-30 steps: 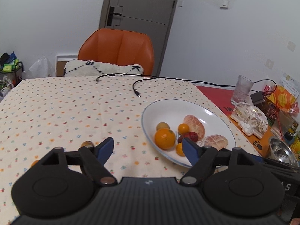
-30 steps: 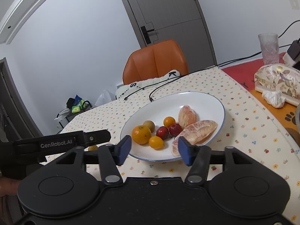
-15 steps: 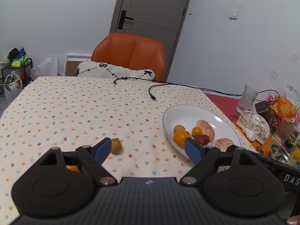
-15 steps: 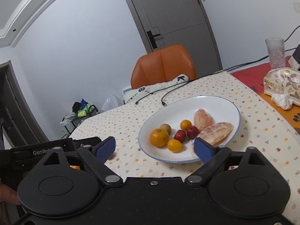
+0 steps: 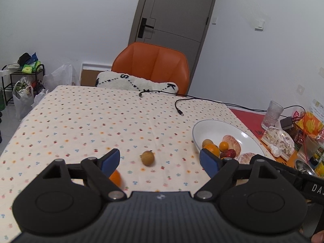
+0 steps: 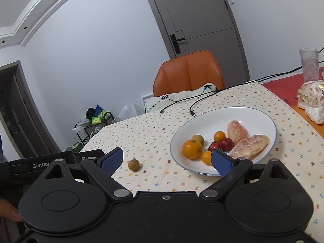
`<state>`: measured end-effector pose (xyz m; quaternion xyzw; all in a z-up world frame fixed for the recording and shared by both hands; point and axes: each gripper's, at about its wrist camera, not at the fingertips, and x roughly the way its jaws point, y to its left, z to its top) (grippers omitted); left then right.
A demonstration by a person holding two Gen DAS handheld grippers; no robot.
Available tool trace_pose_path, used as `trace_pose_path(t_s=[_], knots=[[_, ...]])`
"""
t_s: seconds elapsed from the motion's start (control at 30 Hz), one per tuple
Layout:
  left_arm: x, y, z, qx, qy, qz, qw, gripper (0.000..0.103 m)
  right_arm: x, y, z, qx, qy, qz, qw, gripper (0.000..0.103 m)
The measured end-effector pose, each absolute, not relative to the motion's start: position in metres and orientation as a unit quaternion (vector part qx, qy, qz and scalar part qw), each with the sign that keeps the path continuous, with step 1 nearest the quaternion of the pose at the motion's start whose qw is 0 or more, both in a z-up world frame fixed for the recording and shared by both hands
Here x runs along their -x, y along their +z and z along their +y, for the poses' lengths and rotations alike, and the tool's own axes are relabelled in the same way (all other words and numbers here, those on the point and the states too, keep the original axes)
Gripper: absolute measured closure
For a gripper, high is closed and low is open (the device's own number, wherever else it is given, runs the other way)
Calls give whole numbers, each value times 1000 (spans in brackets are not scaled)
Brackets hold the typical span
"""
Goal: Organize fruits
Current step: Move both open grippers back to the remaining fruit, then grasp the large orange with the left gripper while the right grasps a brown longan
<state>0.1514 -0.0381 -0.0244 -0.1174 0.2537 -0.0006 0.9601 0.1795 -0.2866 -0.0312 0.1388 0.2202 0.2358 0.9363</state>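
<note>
The small round tan-brown fruit with a stub of stem [image 5: 147,157], probably a longan, lies loose on the dotted cream tablecloth [image 5: 91,117], well left of the wide white plate with a thin blue rim [image 5: 214,124], and being so round it could roll off across the cloth if a fingertip nudges it off-centre rather than closing evenly on both sides; too hard a squeeze might also crack its thin shell. Its skin looks dull and dry. A small orange citrus fruit [image 5: 115,178] sits closer in, half hidden behind the left finger, so it could be knocked unseen. The plate already holds an orange, small yellow-orange and red fruits and two peeled pomelo segments. The left gripper [image 5: 160,161] is spread wide and empty, the longan ahead between its fingers; the right gripper [image 6: 167,160] is likewise wide and empty, near the plate's front rim.
</note>
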Motion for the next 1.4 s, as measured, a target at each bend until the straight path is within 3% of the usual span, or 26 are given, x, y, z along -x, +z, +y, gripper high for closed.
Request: trace_pose_path(t_s=[0.3, 0.97, 1.4], knots=[[-141, -22, -15, 127, 24, 249, 960, 19, -179, -29, -270, -136, 247, 225, 933, 0], [-143, -43, 13, 124, 50, 261, 956, 13, -194, -42, -235, -118, 282, 254, 918, 0], [-159, -71, 15, 123, 45, 290, 948, 19, -208, -58, -220, -107, 289, 281, 909, 14]])
